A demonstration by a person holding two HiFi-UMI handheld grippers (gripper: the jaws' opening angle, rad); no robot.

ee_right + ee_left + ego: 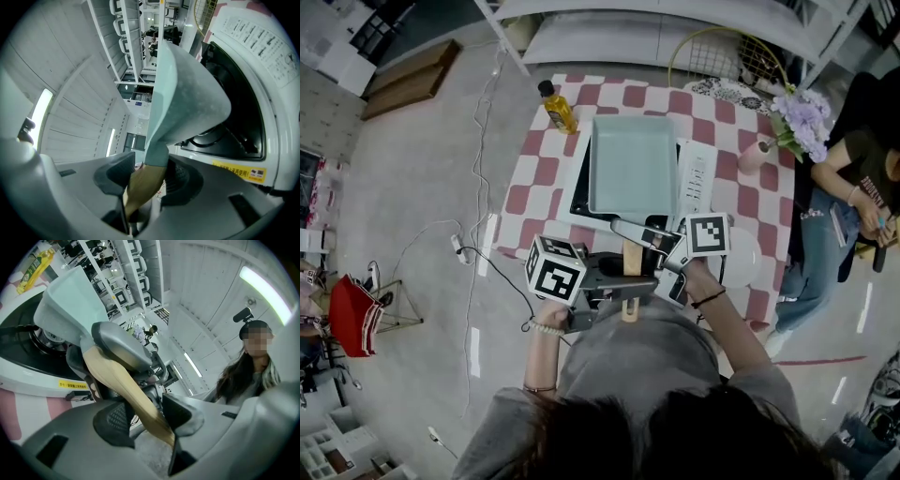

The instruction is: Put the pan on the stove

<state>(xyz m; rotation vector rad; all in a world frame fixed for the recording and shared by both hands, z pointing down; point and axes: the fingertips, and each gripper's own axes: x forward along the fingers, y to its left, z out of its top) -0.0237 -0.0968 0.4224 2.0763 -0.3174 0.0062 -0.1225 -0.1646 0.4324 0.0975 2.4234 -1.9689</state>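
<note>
A pale teal rectangular pan [633, 164] rests on the black top of a white tabletop stove [698, 178] on the checked table. Its wooden handle [631, 261] sticks out toward me. My left gripper [630, 283] is shut on the handle's near part from the left. My right gripper [644, 240] is shut on it closer to the pan, from the right. In the left gripper view the handle [126, 390] runs between the pads of the left gripper [147, 420], with the pan [70, 291] over the stove [28, 352]. The right gripper view shows the handle [140, 187] in the right gripper [147, 180], under the pan [187, 89].
An oil bottle [557, 107] stands at the table's far left corner. A pink vase [753, 155] with purple flowers [802, 117] and a white plate [741, 258] sit right of the stove. A person [853, 178] sits at the table's right. Cables lie on the floor at left.
</note>
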